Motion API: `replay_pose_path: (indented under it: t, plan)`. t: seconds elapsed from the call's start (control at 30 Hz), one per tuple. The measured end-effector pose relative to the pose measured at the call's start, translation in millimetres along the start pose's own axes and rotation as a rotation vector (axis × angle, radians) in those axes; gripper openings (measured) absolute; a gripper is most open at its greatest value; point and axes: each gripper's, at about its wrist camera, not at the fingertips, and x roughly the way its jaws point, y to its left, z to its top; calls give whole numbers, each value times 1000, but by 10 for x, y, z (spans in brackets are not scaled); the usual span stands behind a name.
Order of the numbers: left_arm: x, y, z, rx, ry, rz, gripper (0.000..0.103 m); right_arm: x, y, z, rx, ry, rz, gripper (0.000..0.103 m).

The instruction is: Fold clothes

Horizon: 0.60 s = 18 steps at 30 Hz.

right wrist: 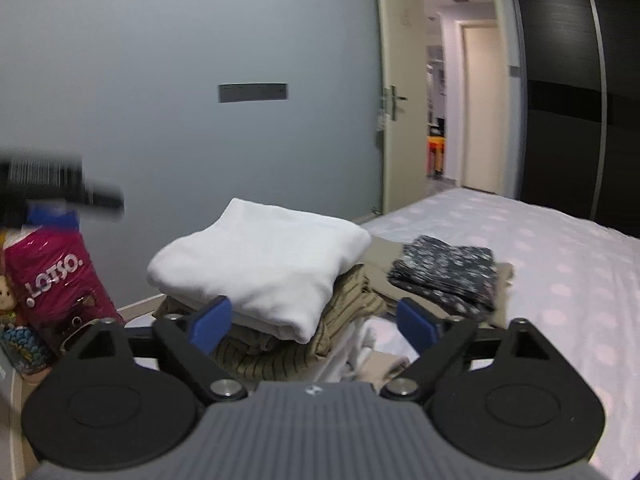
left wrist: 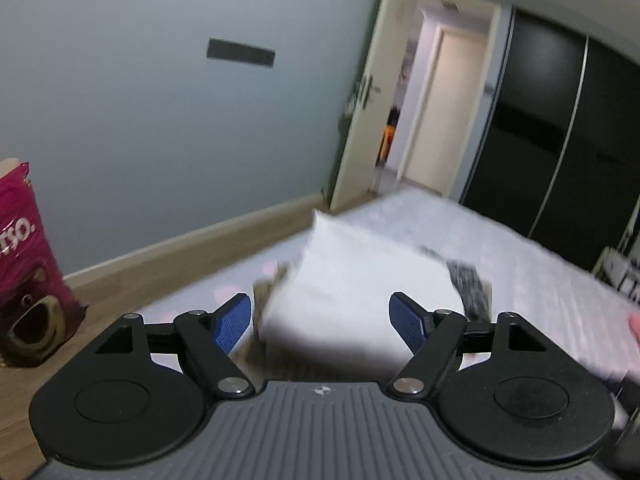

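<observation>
The left gripper (left wrist: 320,320) has its blue fingers (left wrist: 232,322) spread wide, holding nothing. The right gripper (right wrist: 314,326) likewise gapes empty, the folded white garment (right wrist: 260,264) lying just beyond its fingertips atop a striped one (right wrist: 276,354).

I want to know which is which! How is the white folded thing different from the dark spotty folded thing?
The white garment is plain; the dark patterned garment is speckled. The white garment looks bigger and thicker. The white garment tops a pile; the dark patterned garment lies lower, on beige cloth. Both are folded, on the bed.
</observation>
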Motion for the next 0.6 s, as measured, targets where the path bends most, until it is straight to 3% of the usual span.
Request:
replay_pose_path:
  t: [0.17, 0.4, 0.6]
  plan:
    - [-15, -121, -111, 22, 41, 17, 76, -373, -36, 0, 96, 13, 9, 100]
    - [142, -294, -181, 151, 84, 161, 76, -404, -44, 116, 207, 13, 19, 102]
    - [61, -211, -255, 138, 67, 206, 77, -234, 229, 141, 113, 63, -51, 102]
